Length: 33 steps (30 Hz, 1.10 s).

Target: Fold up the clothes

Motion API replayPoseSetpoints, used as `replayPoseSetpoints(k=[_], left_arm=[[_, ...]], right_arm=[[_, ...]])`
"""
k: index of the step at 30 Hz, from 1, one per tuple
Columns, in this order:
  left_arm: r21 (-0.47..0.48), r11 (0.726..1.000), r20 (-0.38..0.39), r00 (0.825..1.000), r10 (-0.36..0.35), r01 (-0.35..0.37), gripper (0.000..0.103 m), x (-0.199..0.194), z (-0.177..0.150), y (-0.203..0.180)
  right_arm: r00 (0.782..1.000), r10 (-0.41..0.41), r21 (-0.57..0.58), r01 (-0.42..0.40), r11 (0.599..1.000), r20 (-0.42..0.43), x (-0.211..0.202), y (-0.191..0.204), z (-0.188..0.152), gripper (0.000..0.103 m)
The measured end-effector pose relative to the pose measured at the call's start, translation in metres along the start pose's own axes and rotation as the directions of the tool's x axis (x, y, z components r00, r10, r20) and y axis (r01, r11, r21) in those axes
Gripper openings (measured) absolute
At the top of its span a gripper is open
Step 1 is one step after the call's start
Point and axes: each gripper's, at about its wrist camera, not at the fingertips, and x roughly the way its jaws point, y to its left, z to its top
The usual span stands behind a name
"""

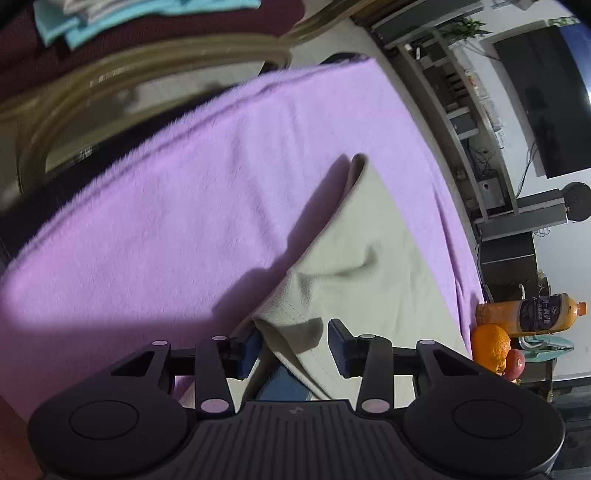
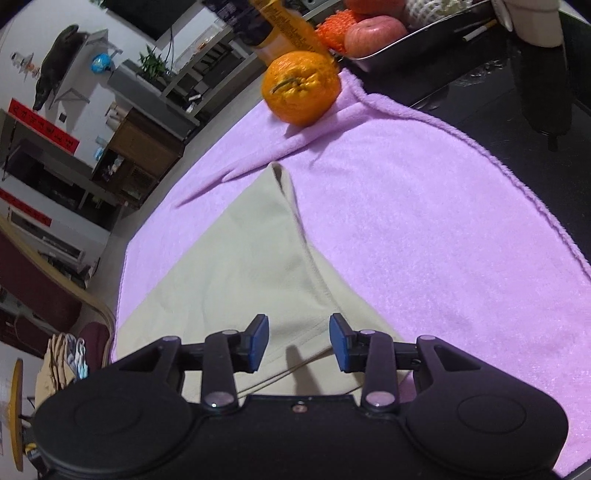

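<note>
A beige garment (image 1: 369, 236) lies folded flat on a purple towel (image 1: 184, 184) that covers the table. In the left wrist view, my left gripper (image 1: 295, 339) stands over the garment's near corner. Its blue pads are apart, a raised fold of beige cloth sits between them, and they are not pressing it. In the right wrist view, my right gripper (image 2: 298, 332) hovers over the beige garment (image 2: 236, 251) near its hem. Its jaws are apart too, with flat cloth under the gap. The purple towel (image 2: 424, 221) spreads out to the right.
An orange (image 2: 301, 86) sits on the towel's far corner, beside a juice bottle (image 1: 532, 314) and a metal tray (image 2: 399, 44) of fruit. A wooden chair (image 1: 110, 81) holds folded light blue clothes (image 1: 92, 22). Shelves and furniture stand beyond the table.
</note>
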Motion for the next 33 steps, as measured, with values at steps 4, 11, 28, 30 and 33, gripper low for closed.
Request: replayPoseSetpoints(k=[4,11,28,30,33], left_arm=[[0.07,0.997,0.047,0.999,-0.02,0.016,0.04,-0.011,-0.001,-0.009],[0.023,1.0,0.02,1.0,0.015,-0.015,0.04,-0.004,-0.002,0.002],[0.031,0.999,0.027,0.999,0.024,-0.024,0.039,-0.005,0.0,0.006],[0.043,0.999,0.034,0.999,0.001,-0.002,0.036,-0.006,0.0,0.003],[0.051,0.998,0.032,0.999,-0.028,0.027,0.026,-0.008,-0.002,-0.001]], right_arm=[[0.999,0.032,0.122,-0.032,0.992,-0.001,-0.003,-0.021,0.004,0.036],[0.999,0.018,0.229,-0.006,0.973,-0.049,0.01,-0.038,0.005,0.036],[0.988,0.138,0.174,-0.124,0.977,-0.072,0.025,-0.02,0.006,0.035],[0.989,0.133,0.172,-0.121,0.978,-0.064,0.028,-0.019,0.005,0.035],[0.99,0.131,0.175,-0.121,0.977,-0.052,0.03,-0.017,0.004,0.034]])
